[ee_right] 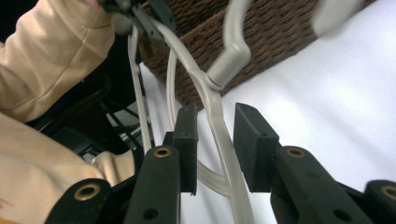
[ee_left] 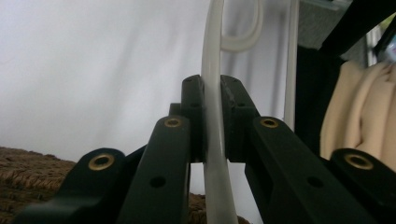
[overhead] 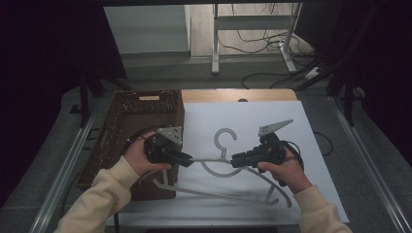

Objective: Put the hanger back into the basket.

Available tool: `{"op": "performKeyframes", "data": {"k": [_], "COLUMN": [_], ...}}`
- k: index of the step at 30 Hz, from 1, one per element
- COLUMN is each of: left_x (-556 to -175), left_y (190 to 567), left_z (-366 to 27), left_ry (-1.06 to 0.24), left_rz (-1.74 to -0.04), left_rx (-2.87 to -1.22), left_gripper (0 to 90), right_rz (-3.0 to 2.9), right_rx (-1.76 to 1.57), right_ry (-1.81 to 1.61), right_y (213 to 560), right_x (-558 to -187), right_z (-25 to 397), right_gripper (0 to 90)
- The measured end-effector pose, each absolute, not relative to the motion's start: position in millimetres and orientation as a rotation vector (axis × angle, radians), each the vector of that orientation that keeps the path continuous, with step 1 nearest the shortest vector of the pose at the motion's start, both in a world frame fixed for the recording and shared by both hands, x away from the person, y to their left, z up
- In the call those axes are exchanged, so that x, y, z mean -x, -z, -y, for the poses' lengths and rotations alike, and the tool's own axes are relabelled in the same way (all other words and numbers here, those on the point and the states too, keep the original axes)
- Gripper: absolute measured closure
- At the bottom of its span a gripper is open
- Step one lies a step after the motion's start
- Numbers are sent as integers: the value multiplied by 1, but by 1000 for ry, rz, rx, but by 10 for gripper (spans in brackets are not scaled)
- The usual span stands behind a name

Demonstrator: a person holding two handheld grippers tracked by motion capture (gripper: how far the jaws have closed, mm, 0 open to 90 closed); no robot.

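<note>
A pale hanger [overhead: 228,167] is lying over the white sheet [overhead: 272,126], its hook [overhead: 224,138] pointing away from the person and its left end reaching over the basket [overhead: 141,121]. The left gripper [overhead: 187,159] is clamping the hanger's left shoulder, jaws pressed tight on the bar [ee_left: 214,116]. The right gripper [overhead: 234,160] is straddling the right shoulder with its jaws apart, the bar [ee_right: 219,126] passing between them with a gap on each side. The basket is sitting along the sheet's left edge, crowding the left hand [overhead: 138,158]. Open sheet is lying beyond the hook and to the right of the right hand [overhead: 282,170].
</note>
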State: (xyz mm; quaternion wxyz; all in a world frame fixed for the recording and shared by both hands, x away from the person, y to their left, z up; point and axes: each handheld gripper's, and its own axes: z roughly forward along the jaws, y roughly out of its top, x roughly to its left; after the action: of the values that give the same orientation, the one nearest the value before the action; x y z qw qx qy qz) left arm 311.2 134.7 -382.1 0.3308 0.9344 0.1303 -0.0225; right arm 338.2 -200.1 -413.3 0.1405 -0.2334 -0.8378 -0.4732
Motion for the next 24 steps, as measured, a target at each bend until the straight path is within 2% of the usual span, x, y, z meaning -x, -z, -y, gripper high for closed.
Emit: {"op": "performKeyframes", "data": {"k": [7,16,24], "left_x": [-308,-303,-299], "left_y": [377,362,351], "left_z": [-149,-169,-192], "left_ry": [49,-10,-97], "left_rz": [-378,-420,-504], "left_rx": [-2368,-2269,-2180], "left_gripper": [814,815,815], "right_rz": [2385,2259,2218], "right_rx": [678,747,898], "right_ry": [1455,1671,1771], "right_y": [409,391,389], "right_x": [-339,-340,-345], "right_z": [204,241,284], "right_gripper": [531,512,505]}}
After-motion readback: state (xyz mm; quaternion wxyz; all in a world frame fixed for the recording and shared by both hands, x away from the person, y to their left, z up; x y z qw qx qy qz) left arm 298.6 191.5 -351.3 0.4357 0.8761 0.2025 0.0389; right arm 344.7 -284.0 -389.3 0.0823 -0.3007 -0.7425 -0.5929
